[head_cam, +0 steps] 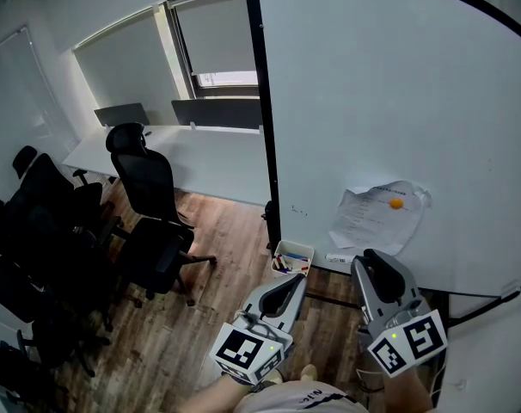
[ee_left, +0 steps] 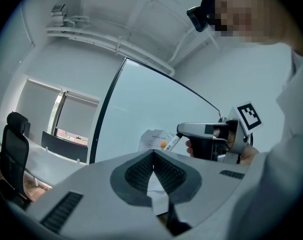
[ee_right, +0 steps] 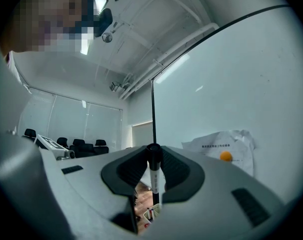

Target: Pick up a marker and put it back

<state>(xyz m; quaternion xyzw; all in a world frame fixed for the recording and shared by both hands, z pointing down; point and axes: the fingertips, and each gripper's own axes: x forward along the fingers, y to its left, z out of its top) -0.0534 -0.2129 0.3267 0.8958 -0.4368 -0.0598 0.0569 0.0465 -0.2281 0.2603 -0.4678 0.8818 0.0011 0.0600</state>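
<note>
Grey left tongs (head_cam: 288, 287) are seen pressed together and empty near the lower left corner of the large white whiteboard (head_cam: 398, 101). Before that board's lower edge, the grey right tongs (ee_right: 153, 154) are pinched on an upright white-barrelled, black-capped marker (ee_right: 154, 180).

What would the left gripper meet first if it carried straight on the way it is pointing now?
Most likely the whiteboard, at or just above the crumpled paper sheet stuck to it. Nothing shows between the left gripper, tongs closed, and the board, though depth is hard to judge.
</note>
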